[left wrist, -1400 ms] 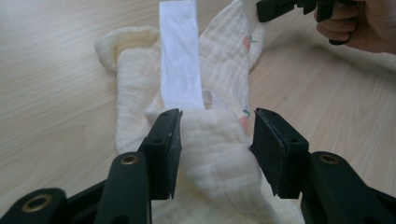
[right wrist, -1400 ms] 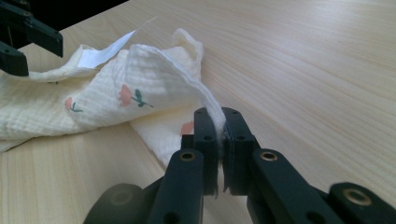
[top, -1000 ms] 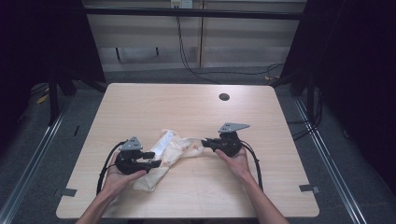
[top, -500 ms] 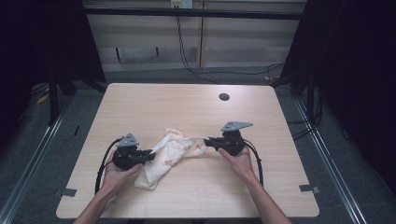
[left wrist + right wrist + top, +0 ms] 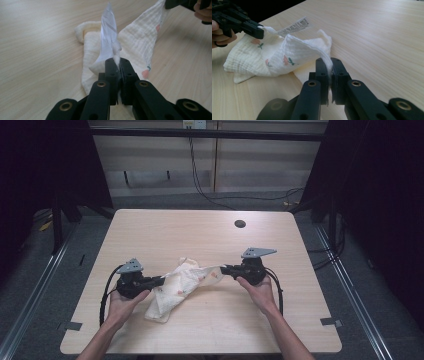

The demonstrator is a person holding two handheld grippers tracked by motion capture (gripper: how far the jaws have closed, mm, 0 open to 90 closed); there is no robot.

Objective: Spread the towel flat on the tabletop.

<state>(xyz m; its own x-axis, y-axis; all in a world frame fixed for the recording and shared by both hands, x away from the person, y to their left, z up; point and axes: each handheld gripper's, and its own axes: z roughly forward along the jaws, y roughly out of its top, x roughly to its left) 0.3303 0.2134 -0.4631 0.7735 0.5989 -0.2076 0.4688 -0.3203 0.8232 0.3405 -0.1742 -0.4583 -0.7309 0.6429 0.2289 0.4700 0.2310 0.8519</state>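
The pale wooden worktop (image 5: 150,235) takes up most of the scene, with a dark round cable hole (image 5: 240,224) toward its far right side. A cream muslin cloth (image 5: 172,290) printed with small flowers lies across the near middle of it, bunched and half folded. Its lower part rests on the wood, while its upper edges are lifted toward either side. It looks as though the person is drawing two corners apart to open the cloth out, probably for spreading or folding it.

The left gripper (image 5: 159,280) sits at the near left, held low in the person's hand. Its fingers (image 5: 112,72) are clenched on a pinch of cloth edge together with a white care label (image 5: 108,37) that stands up from the grip. The right gripper (image 5: 223,268) is at the near right, level with the other. Its fingers (image 5: 322,72) are clamped on another corner of the cloth, raised just off the wood. The printed label (image 5: 293,25) also shows from this side, up by the far gripper.
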